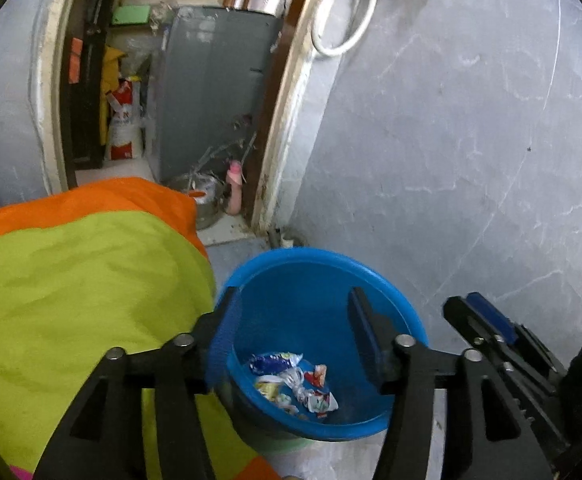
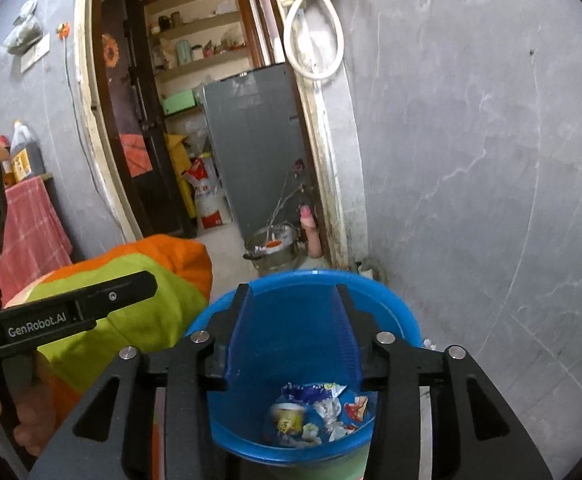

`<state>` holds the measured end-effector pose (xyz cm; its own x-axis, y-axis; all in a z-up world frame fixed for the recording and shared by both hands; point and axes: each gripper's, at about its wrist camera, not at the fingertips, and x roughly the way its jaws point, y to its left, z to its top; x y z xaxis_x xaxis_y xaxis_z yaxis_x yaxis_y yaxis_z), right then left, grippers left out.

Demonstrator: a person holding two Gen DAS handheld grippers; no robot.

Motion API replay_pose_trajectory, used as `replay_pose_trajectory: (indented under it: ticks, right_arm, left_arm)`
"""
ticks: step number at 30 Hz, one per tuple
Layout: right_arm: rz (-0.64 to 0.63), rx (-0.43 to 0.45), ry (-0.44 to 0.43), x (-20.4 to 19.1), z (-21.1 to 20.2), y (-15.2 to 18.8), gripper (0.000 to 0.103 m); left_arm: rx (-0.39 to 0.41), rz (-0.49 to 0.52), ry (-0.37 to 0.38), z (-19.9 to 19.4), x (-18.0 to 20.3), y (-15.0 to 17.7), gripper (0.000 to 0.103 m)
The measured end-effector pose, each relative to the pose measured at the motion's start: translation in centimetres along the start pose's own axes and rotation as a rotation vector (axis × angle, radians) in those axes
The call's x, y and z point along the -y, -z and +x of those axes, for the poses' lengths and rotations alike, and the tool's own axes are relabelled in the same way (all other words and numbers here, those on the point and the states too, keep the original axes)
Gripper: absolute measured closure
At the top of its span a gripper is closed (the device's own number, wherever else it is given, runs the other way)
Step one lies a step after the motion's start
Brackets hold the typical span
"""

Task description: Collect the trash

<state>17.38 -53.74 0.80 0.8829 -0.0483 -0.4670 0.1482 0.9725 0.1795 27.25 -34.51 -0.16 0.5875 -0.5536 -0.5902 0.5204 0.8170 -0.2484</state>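
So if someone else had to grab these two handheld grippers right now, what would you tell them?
Left gripper: open, empty, above the blue bin.
Right gripper: open, empty, also over the bin; it shows at the right edge of the left view.
Job's things: several crumpled wrappers lie at the bottom of the bin, which stands on the floor by the grey wall, next to the green and orange bedcover.
Done: those wrappers are in the bin.
Left: no loose trash shows in either view, so look around elsewhere before picking again.
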Motion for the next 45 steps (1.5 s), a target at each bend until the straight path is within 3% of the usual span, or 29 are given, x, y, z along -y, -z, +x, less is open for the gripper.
replay_pose_trajectory:
  ticks: [5,7,8,10,12,23,33,45]
  right_arm:
    - [-0.006,0.053,0.0,-0.8,-2.7,-1.3,0.048]
    - [-0.01,0.069,-0.001,-1.3,-3.8,-1.8,0.045]
    - [-0.014,0.076,-0.003,-1.5,-4.4,-2.0,0.042]
    - [-0.014,0.098,0.001,-2.0,-5.7,-2.2,0.028]
    - [-0.014,0.12,-0.004,-2.5,-7.1,-2.4,0.025]
    - [-0.032,0.181,-0.013,-5.4,-13.1,-1.6,0.0]
    - [-0.054,0.201,0.018,-7.5,-17.2,0.5,0.0]
    - [-0.066,0.245,0.054,-8.8,-21.2,3.7,0.0]
  left_arm:
    - [0.06,-0.01,-0.015,-3.2,-0.4,-0.5,0.035]
    - [0.089,-0.018,-0.023,-4.5,-0.7,-0.5,0.018]
    - [0.103,-0.02,-0.027,-5.1,-0.8,-0.4,0.016]
    - [0.136,-0.021,-0.037,-6.7,-1.1,-0.2,0.011]
    - [0.16,-0.022,-0.042,-8.2,-1.3,0.1,0.006]
    - [0.286,0.026,-0.093,-15.7,-1.6,2.6,0.003]
    - [0.345,0.045,-0.144,-20.3,-1.7,6.5,0.002]
    - [0.36,0.041,-0.205,-23.5,-2.9,10.6,0.002]
